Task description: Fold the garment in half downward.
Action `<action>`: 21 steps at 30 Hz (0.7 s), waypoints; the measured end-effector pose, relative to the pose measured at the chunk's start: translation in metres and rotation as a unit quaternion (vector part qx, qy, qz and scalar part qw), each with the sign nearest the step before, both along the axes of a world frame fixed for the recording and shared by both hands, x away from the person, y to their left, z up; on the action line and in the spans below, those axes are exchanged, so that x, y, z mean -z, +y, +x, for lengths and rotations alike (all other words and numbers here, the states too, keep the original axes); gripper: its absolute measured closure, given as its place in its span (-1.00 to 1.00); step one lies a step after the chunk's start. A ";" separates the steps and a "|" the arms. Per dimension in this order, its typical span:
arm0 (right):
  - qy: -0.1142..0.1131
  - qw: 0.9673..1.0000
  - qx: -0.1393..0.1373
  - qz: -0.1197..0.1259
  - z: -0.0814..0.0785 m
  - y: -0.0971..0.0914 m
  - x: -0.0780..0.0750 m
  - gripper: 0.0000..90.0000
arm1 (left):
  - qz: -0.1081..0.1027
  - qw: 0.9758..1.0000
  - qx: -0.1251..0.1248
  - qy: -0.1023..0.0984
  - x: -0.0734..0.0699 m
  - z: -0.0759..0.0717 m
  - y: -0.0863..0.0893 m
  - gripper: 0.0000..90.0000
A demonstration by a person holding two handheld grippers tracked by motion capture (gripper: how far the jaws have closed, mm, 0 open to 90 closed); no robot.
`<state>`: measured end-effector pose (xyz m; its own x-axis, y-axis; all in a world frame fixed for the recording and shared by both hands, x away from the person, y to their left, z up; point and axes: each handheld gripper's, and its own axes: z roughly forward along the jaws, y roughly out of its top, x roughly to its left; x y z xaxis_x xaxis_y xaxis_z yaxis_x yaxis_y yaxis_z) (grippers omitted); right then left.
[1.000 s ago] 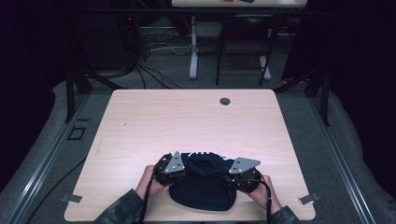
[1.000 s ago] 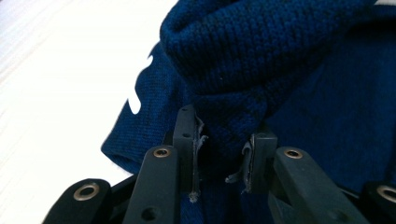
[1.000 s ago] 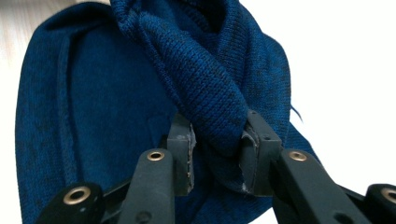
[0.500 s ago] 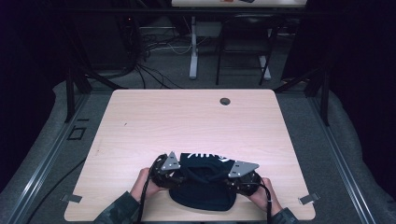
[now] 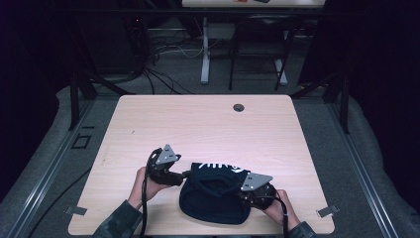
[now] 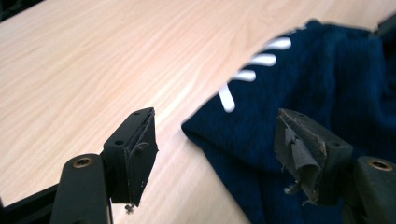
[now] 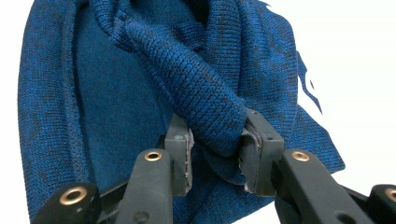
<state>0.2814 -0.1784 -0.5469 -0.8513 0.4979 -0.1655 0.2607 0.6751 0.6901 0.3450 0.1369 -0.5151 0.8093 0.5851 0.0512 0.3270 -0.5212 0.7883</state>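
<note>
1. Down at the lower middle of the high view, a dark blue knitted garment [image 5: 215, 196] with white lettering lies bunched on the wooden table [image 5: 208, 124], close to the table's near edge.
2. To the garment's left in that view, the left gripper [image 5: 187, 174] sits in the person's left hand [image 5: 143, 184], its tips just at the cloth's upper left corner.
3. Seen from the left gripper view, its jaws have just been opening and stand well apart; the garment's edge [image 6: 261, 121] lies on the table between and beyond them, and neither pad presses on it.
4. At the garment's right side in the high view, the right gripper [image 5: 242, 191] is held by the right hand [image 5: 277, 208].
5. From the right gripper view, its jaws are clamped on a thick rolled fold of the knit [image 7: 205, 102], with both pads pressed into the cloth in the lower middle of the frame.
6. Near the table's far edge, a small dark round hole [image 5: 238, 107] sits well apart from the garment.
</note>
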 end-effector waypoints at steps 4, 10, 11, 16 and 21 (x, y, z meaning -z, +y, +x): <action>-0.001 1.000 0.000 -0.006 -0.001 0.001 0.000 0.42 | 0.005 1.000 0.020 0.009 0.005 0.001 -0.018 -0.35; -0.003 1.000 0.006 -0.026 -0.004 0.002 -0.001 0.26 | 0.023 0.998 0.040 0.033 0.024 0.001 -0.033 -0.39; 0.001 1.000 0.003 -0.027 -0.004 0.002 -0.001 0.20 | 0.024 0.998 0.040 0.036 0.027 0.001 -0.034 -0.39; 0.021 1.000 0.000 -0.003 -0.005 -0.002 -0.009 -0.10 | 0.046 0.996 0.048 0.053 0.039 0.002 -0.038 -0.39; 0.026 0.998 0.003 0.065 -0.010 -0.017 -0.025 -0.17 | 0.062 0.995 0.051 0.056 0.045 0.001 -0.040 -0.40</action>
